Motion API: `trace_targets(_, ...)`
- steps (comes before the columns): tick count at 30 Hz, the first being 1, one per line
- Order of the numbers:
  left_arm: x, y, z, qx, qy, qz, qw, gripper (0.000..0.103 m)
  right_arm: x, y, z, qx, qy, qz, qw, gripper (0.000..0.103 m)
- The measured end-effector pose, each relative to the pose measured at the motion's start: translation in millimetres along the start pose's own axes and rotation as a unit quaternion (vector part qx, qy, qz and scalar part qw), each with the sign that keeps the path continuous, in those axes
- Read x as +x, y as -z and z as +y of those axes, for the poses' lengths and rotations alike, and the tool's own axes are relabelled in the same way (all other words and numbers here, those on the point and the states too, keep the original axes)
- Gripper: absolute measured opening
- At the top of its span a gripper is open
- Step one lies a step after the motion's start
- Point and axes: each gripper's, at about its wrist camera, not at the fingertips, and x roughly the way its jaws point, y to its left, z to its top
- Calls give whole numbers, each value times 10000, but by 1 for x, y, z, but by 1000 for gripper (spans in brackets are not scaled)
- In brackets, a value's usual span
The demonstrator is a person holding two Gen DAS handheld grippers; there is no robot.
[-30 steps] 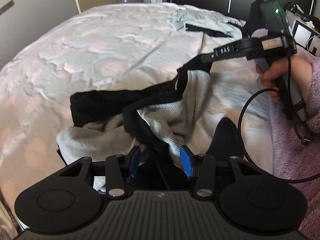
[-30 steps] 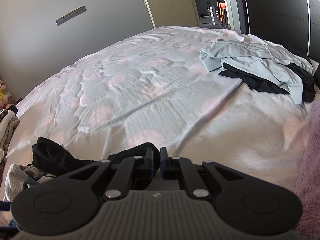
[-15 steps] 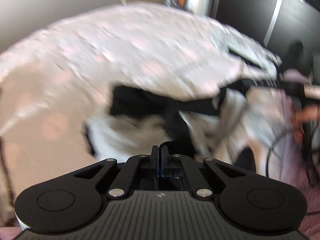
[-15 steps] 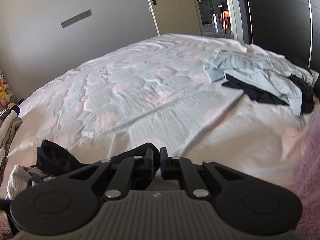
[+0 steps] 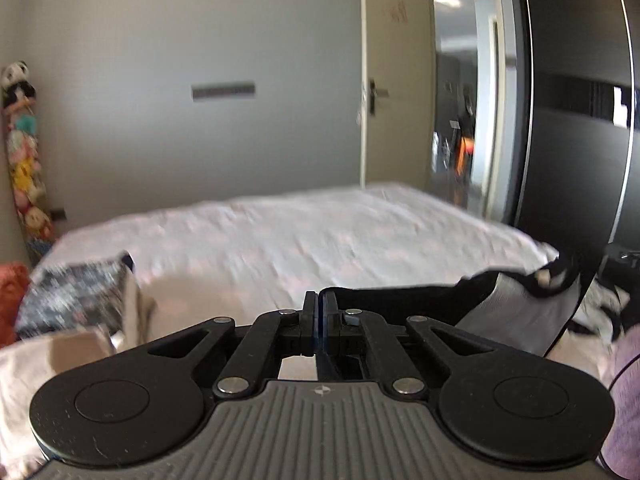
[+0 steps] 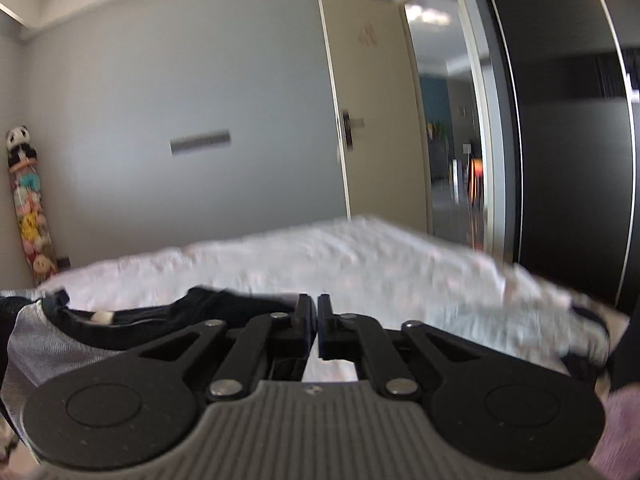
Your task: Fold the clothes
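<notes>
The bed [image 5: 320, 232] is the landmark. Behind its far edge stands the wall [image 5: 200, 140], with a door [image 5: 394, 92] at the far right corner and a wardrobe [image 5: 576, 120] along the bed's right side. A column of soft toys [image 5: 26, 160] stands off the bed's far left corner, against the wall. On the bed's near left part lies a pile of clothes [image 5: 76, 296]. Above the near edge the garment [image 5: 516, 316] stretches between the left gripper [image 5: 320, 308] and the right gripper [image 6: 313, 312] (left one at its left end). More clothes [image 6: 560, 320] lie on the bed's right side.
</notes>
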Motion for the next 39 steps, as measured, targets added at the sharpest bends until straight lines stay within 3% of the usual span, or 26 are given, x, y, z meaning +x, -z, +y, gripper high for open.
trace_targets(2, -15, -13, 6, -69, 21, -277, 9996, 0, -10, -15, 3, -75, -83, -187, 9998, 0)
trace_targets(6, -2, -12, 10, 20, 156, 192, 9997, 0, -30, -46, 9, -225, -249, -561, 9979, 0)
trace_targets(9, 33, 20, 9, 362, -248, 1005, 9940, 0, -45, -69, 14, -337, -372, -840, 9952, 1)
trace_targets(13, 62, 71, 17, 654, -649, 1890, 9776, 0, -16, -25, 26, -433, -658, 13, 9969, 1)
trace_targets(18, 69, 111, 43, 703, -868, 2645, 9579, 0, 27, 31, 41, -573, -988, 1097, 9874, 4)
trace_targets(22, 75, 126, 61, 706, -893, 3005, 9469, 1, 53, 59, 55, -844, -1243, 1599, 9756, 6)
trace_targets(26, 85, 136, 68, 898, -834, 3298, 9361, 5, 66, 76, 73, -1167, -1444, 1784, 9663, 6)
trace_targets(28, 88, 137, 69, 939, -738, 3322, 9356, 8, 72, 81, 77, -1254, -1479, 1824, 9639, 6)
trace_targets(32, 94, 129, 69, 954, -408, 3175, 9426, 14, 84, 90, 84, -1376, -1515, 1910, 9600, 7)
trace_targets(33, 99, 127, 68, 1011, -366, 3152, 9429, 16, 87, 92, 85, -1384, -1529, 1948, 9589, 13)
trace_targets(35, 113, 127, 63, 1165, -309, 3139, 9418, 17, 94, 97, 89, -1417, -1572, 2016, 9563, 23)
trace_targets(39, 147, 141, 52, 1448, 73, 3266, 9340, 17, 102, 106, 97, -1732, -1689, 2112, 9470, 25)
